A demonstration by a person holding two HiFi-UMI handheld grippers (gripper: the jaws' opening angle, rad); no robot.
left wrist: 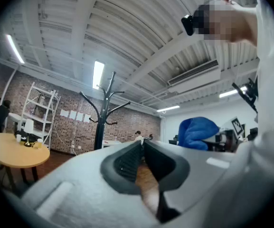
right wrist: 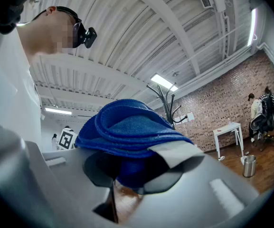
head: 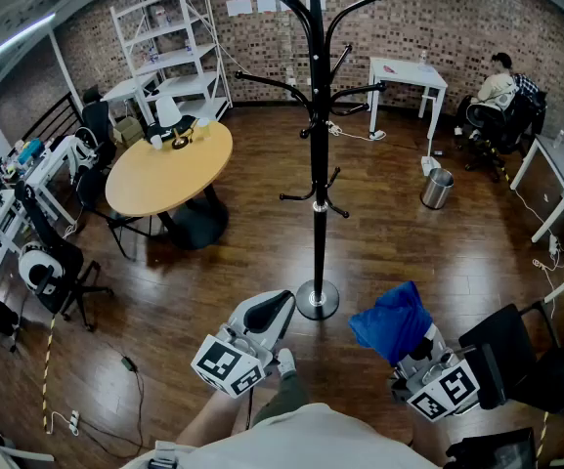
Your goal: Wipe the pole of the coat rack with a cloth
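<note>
The black coat rack [head: 318,164] stands upright on its round base on the wooden floor, straight ahead of me. My left gripper [head: 280,309] hovers low just left of the base, shut with nothing between its fingers; in the left gripper view its tips [left wrist: 142,145] meet, with the coat rack [left wrist: 100,127] behind them. My right gripper [head: 416,345] is to the right of the base, shut on a folded blue cloth [head: 393,320]. In the right gripper view the cloth [right wrist: 127,127] bulges out above the right gripper [right wrist: 134,167], and the coat rack [right wrist: 167,108] shows beyond it.
A round wooden table [head: 154,189] with small items stands at the left, with a white shelf unit [head: 179,37] behind it. A white desk [head: 409,71] and a metal bin [head: 438,189] are at the back right, where a person [head: 501,91] sits. Chairs [head: 52,267] flank both sides.
</note>
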